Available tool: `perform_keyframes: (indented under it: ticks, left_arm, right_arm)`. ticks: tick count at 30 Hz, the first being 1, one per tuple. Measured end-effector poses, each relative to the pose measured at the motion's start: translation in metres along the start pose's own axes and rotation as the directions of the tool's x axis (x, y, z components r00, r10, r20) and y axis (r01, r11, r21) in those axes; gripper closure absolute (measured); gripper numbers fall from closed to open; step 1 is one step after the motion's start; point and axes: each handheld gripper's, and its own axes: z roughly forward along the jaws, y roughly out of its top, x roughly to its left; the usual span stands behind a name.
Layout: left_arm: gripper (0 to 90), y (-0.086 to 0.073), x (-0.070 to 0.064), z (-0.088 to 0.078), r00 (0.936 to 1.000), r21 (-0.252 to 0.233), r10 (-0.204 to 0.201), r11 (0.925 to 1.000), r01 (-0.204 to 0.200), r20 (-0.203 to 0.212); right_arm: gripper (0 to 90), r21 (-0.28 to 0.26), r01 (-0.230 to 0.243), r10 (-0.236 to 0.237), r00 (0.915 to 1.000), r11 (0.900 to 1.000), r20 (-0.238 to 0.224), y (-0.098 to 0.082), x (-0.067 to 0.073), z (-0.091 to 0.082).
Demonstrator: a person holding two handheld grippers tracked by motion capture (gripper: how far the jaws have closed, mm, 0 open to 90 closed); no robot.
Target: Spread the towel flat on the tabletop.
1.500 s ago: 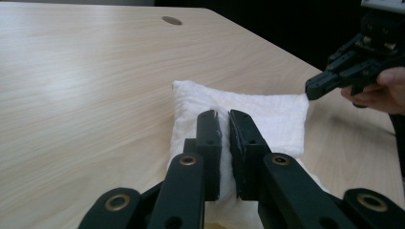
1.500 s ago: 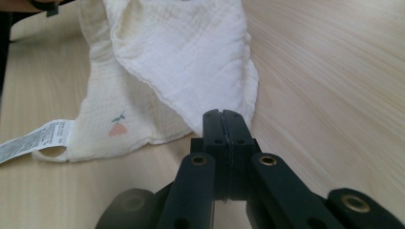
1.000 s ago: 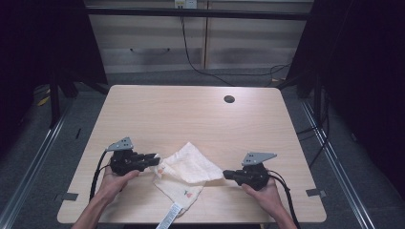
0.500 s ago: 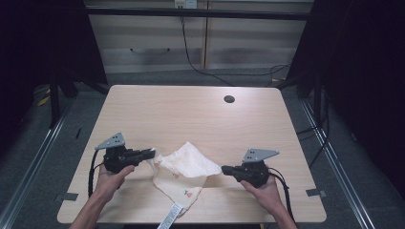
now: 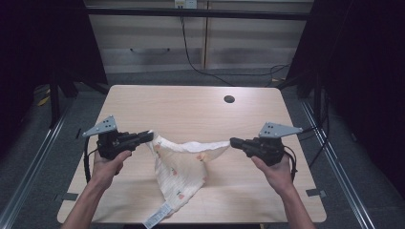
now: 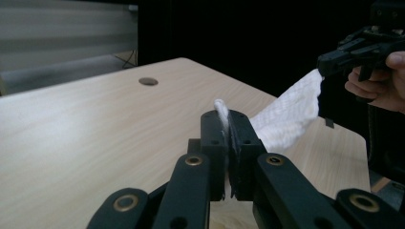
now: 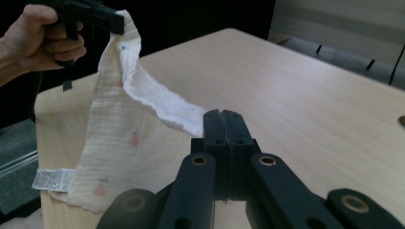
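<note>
Cloth of cream crinkled muslin with small fruit prints hangs as a sagging span between the left claw and the right claw, each clamped on an upper corner, its long axis crosswise above the pale wooden surface, its tagged lower tip resting near the front edge.

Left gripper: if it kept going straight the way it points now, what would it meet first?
Shut on one corner, the left gripper points across the table at the right gripper. Beyond the white muslin cloth stretched between them, that gripper probably comes first, though depth is unclear.
</note>
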Motion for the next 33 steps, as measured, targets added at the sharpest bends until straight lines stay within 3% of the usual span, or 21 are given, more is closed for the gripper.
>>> perform_keyframes:
  ticks: [8,14,21,26,30,33]
  left_arm:
    - [86.6,0.029,-0.006,-0.001,0.999,-0.06,0.042,0.9973,-0.041,0.013]
    - [86.6,0.039,-0.011,0.0,0.9976,-0.082,0.063,0.9948,-0.06,0.03]
    - [86.6,0.062,-0.021,-0.006,0.9936,-0.126,0.106,0.987,-0.1,0.04]
    - [86.6,0.062,-0.03,-0.007,0.9914,-0.135,0.114,0.9853,-0.105,0.064]
    - [86.6,0.058,-0.036,-0.009,0.9898,-0.133,0.124,0.9845,-0.114,0.071]
    - [86.6,0.053,-0.041,-0.012,0.9906,-0.134,0.11,0.986,-0.099,0.081]
  right_arm:
    - [90.0,-0.063,0.032,-0.03,0.9987,0.997,0.042,0.037,-0.004,-0.026]
    - [90.0,-0.092,0.039,-0.033,0.9976,0.995,0.06,0.048,-0.003,-0.04]
    - [90.0,-0.14,0.071,-0.06,0.9952,0.988,0.077,0.065,0.004,-0.061]
    - [90.0,-0.155,0.09,-0.079,0.9939,0.984,0.077,0.069,0.014,-0.072]
    - [90.0,-0.148,0.092,-0.082,0.9939,0.985,0.074,0.065,0.02,-0.076]
    - [90.0,-0.147,0.086,-0.075,0.9944,0.985,0.074,0.058,0.026,-0.078]
